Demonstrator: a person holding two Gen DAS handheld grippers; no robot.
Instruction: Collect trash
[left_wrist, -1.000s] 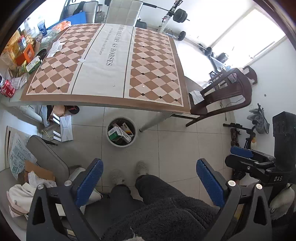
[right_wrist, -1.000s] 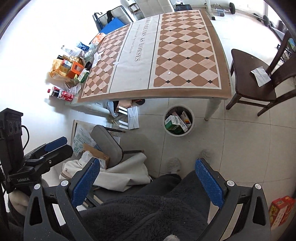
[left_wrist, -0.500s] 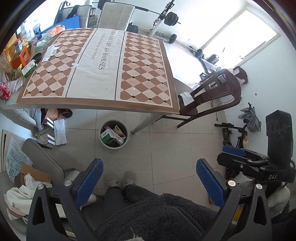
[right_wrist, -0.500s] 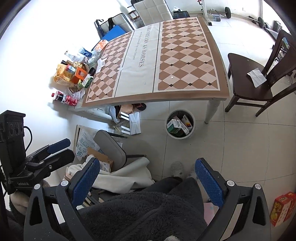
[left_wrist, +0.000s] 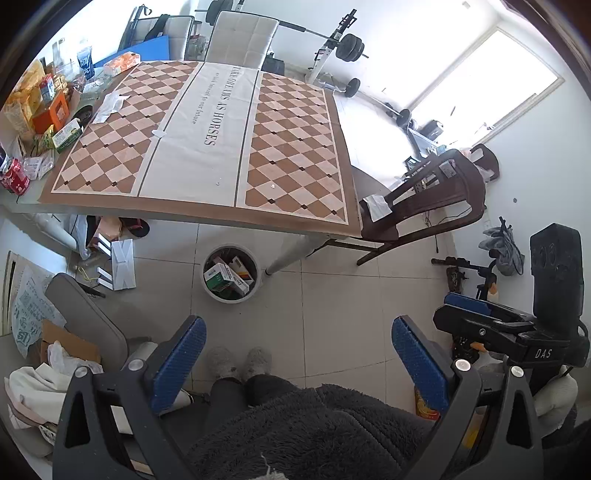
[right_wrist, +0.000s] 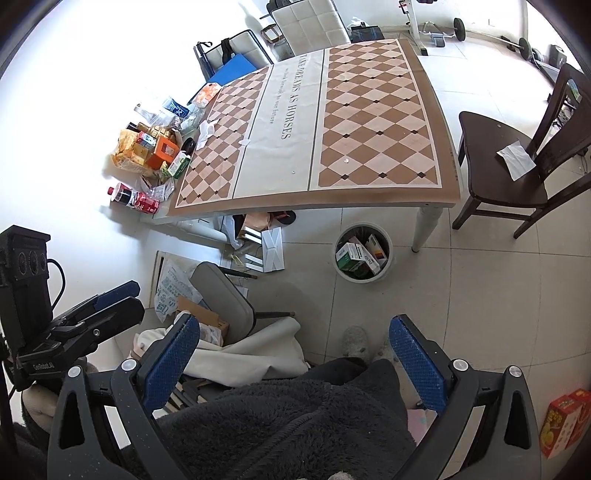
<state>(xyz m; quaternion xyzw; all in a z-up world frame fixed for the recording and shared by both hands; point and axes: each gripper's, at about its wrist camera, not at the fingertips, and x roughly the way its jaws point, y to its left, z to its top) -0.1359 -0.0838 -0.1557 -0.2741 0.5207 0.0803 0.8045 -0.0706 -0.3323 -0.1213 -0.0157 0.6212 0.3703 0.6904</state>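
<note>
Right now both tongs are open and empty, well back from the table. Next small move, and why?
Probably bring the left tongs forward and down toward the crumpled white paper on the tablecloth. Both the left and the right tongs are open and hold nothing, the bin by the table leg already holds boxes, and that paper looks like the nearest loose trash on the left.

Daylight poured in from the window, blowing it and the nearby floor out to white, the wall in the right wrist view glared likewise, and both sharp fisheye pictures bent straight edges and darkened toward black corners.
</note>
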